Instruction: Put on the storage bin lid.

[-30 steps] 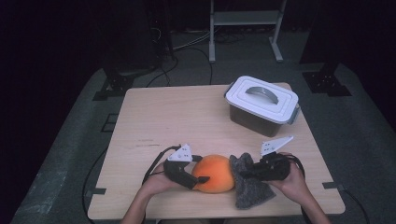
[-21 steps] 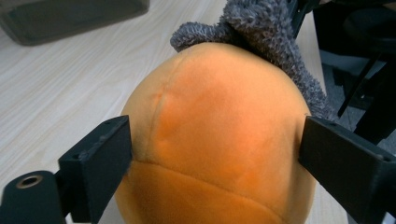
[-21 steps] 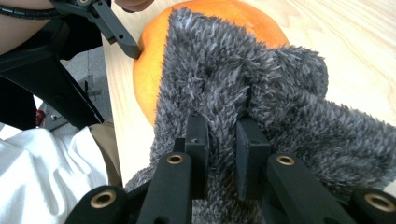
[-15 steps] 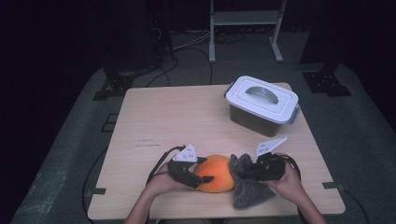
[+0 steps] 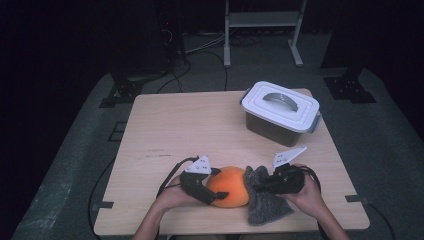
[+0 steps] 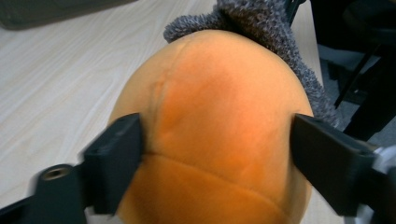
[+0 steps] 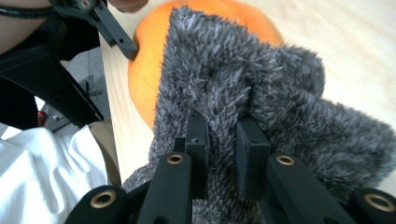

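Table: one pale wooden top; everything you worked on lay along its near edge, the box well apart at the far right.
Box: one grey lidded container with a white lid and handle, standing shut, untouched by you.
Grey cloth: one fuzzy piece, lying at the near edge just right of the orange ball and touching it; in the right gripper view its pile draped up against the ball's side.
Orange ball: one soft, seamed ball, resting on the table between your two grippers; in the left gripper view it sat squarely between the jaws.
Right gripper: you had its jaws pinched nearly together on a fold of the grey cloth, seen in the right gripper view.
Left gripper: you had its jaws spread around the ball, one on each flank, pressing at its surface; they had just widened again after a brief squeeze, with the ball between them.
Count: two grippers, one ball, one cloth, one box.
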